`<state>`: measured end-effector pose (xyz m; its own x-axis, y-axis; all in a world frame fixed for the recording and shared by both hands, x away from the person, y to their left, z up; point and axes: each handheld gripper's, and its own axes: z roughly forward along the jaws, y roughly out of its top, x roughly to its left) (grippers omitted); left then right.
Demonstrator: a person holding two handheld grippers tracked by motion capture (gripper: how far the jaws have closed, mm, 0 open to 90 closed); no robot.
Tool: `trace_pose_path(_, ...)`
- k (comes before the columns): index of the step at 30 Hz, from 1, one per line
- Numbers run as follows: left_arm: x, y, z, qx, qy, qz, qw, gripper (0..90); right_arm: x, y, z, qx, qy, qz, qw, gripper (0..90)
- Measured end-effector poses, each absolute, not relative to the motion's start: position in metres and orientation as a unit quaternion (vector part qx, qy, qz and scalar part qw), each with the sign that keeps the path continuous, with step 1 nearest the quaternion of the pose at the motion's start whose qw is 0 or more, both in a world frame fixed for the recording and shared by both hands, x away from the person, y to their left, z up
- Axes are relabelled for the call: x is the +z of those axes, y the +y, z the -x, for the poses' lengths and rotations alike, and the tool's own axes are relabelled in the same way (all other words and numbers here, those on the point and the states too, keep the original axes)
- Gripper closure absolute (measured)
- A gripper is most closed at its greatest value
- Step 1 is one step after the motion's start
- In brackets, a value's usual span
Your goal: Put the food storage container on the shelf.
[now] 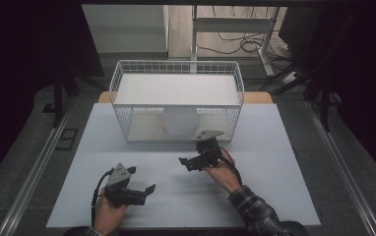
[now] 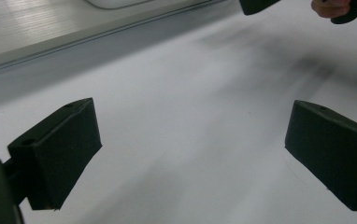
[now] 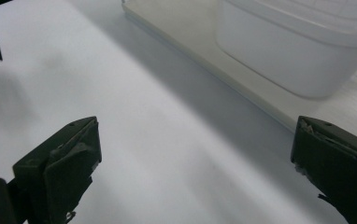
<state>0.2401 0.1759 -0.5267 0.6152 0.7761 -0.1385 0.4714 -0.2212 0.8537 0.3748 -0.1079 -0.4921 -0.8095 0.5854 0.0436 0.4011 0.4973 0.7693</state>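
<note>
We have both grippers low over the white surface (image 1: 274, 196), on the near side of the wire basket (image 1: 122, 93), and the white tub (image 1: 180, 123) sits on the lower level of that basket, behind its front mesh.

Nearest to us, the left gripper (image 1: 141, 191) hangs just above the surface, well short of the basket, jaws spread wide with nothing between them. In the left gripper view we see bare surface between its two black pads (image 2: 64, 149). The left hand (image 1: 108, 212) holds it tilted, jaws pointing toward the middle.

Closer to the basket, the right gripper (image 1: 188, 163) sits just in front of the basket's lower right corner, also wide open and empty. The right hand (image 1: 224, 176) comes in at a slant, wrist bent, jaws aimed to the left rather than straight at the tub. In the right gripper view the tub (image 3: 289, 51) shows up ahead and to the right, on the basket's pale floor board (image 3: 223, 79).

The risks, as we judge them: a straight reach from here could catch a jaw in the mesh or on the raised edge of the floor board. The smooth, rounded tub could slip or tip if it is pinched off-centre. And with the jaws angled sideways, the gripper may shove the basket along before it gets a hold.
</note>
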Motion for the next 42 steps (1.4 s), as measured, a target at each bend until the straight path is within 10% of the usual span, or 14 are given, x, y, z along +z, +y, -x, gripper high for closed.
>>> trace_pose_path(42,-0.525,0.176,-0.239,0.167,0.407,-0.769,0.464,2.5,-0.478,-0.197,-0.311,0.428,0.829,-0.328,0.146,0.0)
